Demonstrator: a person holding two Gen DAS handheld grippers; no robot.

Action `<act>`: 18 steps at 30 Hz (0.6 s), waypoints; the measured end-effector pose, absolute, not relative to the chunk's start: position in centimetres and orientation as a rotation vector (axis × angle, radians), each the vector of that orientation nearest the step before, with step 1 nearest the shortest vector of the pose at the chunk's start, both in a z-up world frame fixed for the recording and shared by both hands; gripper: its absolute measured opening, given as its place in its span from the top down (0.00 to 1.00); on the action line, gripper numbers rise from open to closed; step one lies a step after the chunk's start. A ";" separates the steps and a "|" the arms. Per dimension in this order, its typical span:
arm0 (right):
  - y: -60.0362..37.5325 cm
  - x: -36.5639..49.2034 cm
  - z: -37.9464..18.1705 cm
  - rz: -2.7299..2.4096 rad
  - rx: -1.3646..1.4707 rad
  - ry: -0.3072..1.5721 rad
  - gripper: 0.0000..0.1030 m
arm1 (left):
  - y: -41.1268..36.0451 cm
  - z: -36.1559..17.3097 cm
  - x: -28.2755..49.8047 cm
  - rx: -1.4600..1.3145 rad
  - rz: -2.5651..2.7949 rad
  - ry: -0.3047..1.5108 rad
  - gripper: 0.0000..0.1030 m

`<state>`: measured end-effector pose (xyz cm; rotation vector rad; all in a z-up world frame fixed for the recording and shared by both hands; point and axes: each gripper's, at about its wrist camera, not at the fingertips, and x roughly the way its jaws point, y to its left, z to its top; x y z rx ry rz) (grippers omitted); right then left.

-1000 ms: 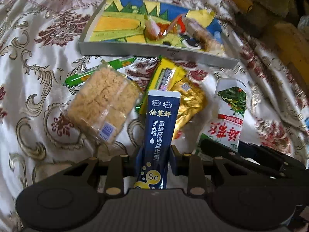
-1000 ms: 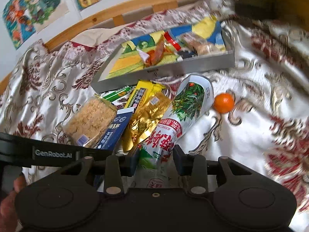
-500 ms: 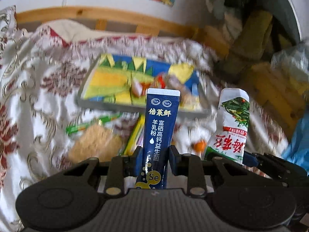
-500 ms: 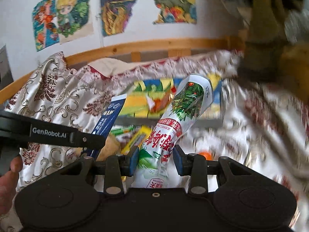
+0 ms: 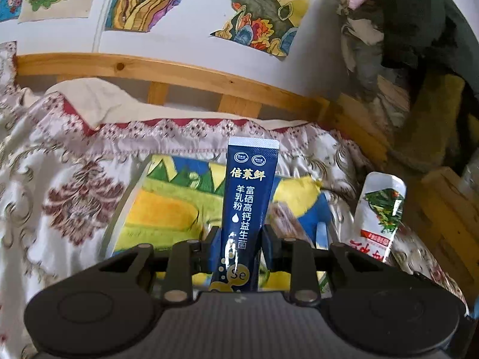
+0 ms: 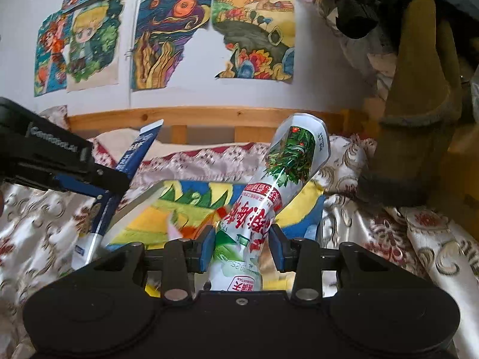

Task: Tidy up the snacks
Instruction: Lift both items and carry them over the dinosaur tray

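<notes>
My left gripper (image 5: 239, 248) is shut on a dark blue stick packet (image 5: 250, 197) with white Chinese print, held upright above the colourful tray (image 5: 167, 209). My right gripper (image 6: 242, 251) is shut on a white and green snack bag (image 6: 278, 185) with red characters, held tilted over the same tray (image 6: 155, 218). In the right wrist view the left gripper (image 6: 98, 179) and its blue packet (image 6: 134, 152) show at the left. In the left wrist view the white bag (image 5: 380, 212) shows at the right. A few wrapped snacks (image 6: 176, 230) lie in the tray.
The tray lies on a floral satin bedspread (image 5: 69, 209). A wooden bed rail (image 5: 167, 74) and a wall with coloured drawings (image 6: 167, 39) stand behind. Dark clothes and an olive cushion (image 6: 419, 95) pile up at the right.
Both grippers have lifted their packets off the bedspread and moved forward over the tray. The other loose snacks and the orange have dropped out of view.
</notes>
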<state>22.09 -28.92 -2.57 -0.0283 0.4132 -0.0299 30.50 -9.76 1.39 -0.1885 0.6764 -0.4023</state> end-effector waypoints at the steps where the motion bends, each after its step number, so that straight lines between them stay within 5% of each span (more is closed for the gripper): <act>1: -29.1 22.8 -2.6 -0.032 -0.035 0.402 0.60 | -10.3 1.3 31.3 -0.185 -0.398 0.675 0.70; 18: -33.0 27.8 -6.1 -0.020 0.001 0.526 0.59 | -18.9 -4.2 38.9 -0.110 -0.389 0.754 0.70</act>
